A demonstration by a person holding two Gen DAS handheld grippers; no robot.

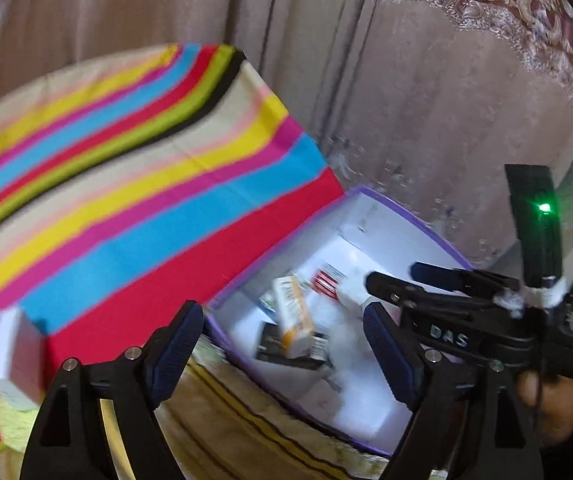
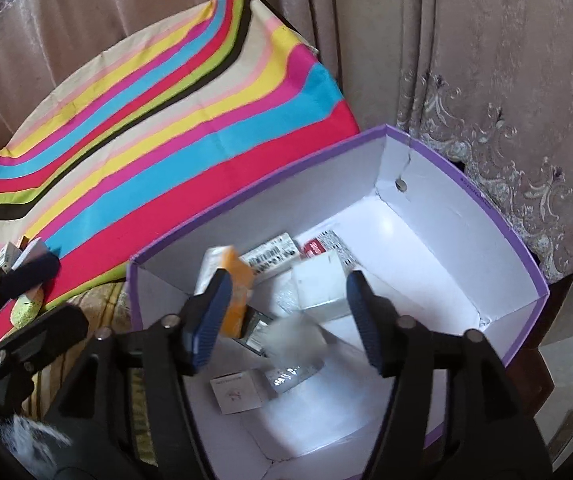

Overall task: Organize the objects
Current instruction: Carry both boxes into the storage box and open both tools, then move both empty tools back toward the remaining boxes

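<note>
Purple box (image 2: 518, 240), collecting small cartons off the striped cloth (image 2: 190, 120).
Right gripper (image 2: 286, 316) is hovering over it, tongs apart, empty; a blurred item (image 2: 294, 344) beneath, seemingly dropping; left gripper (image 1: 282, 356) likewise apart.

Left gripper (image 1: 282, 354) hangs with its jaws wide apart, nothing between them, over the near corner of the purple-edged box (image 1: 402, 220). Inside lies an orange-and-white carton (image 1: 294, 320) among blurred packets. The right gripper (image 1: 390, 292) reaches over the box. A striped cloth (image 1: 126, 184) is spread beside it, a white box (image 1: 12, 360) at its near edge.

soft indoor light, motion blur, fisheye edges dark.
</note>
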